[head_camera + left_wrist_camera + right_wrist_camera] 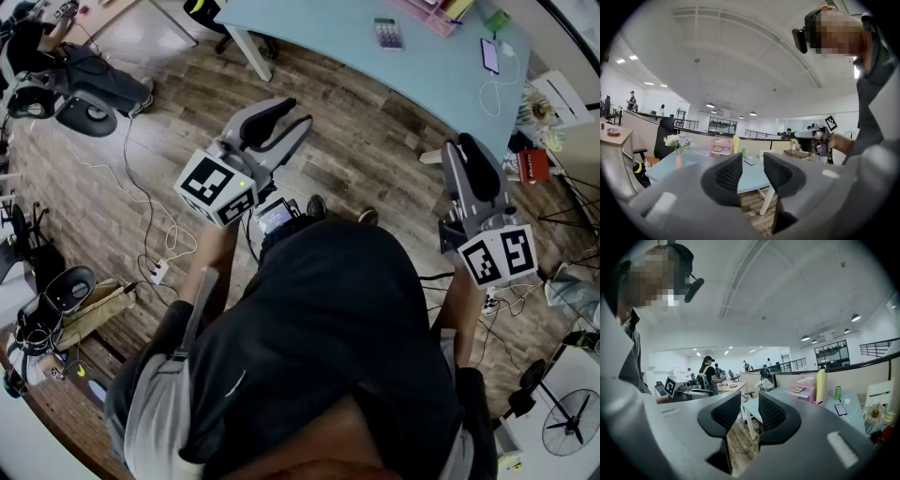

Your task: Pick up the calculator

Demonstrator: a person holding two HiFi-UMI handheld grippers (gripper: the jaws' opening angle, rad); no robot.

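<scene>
as left gripper [752,161], right gripper [749,401] gape — empty

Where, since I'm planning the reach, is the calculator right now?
In the head view, top right of centre, the calculator lies on the blue table, left of the phone.

calculator [387,34] | small, lying flat (keys up) | on pale blue table [319,33]

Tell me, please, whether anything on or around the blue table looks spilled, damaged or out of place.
Nothing stands out. The calculator lies flat on the blue table, and the phone has a white cable looped beside it. Only loose cords trail across the wooden floor.
</scene>
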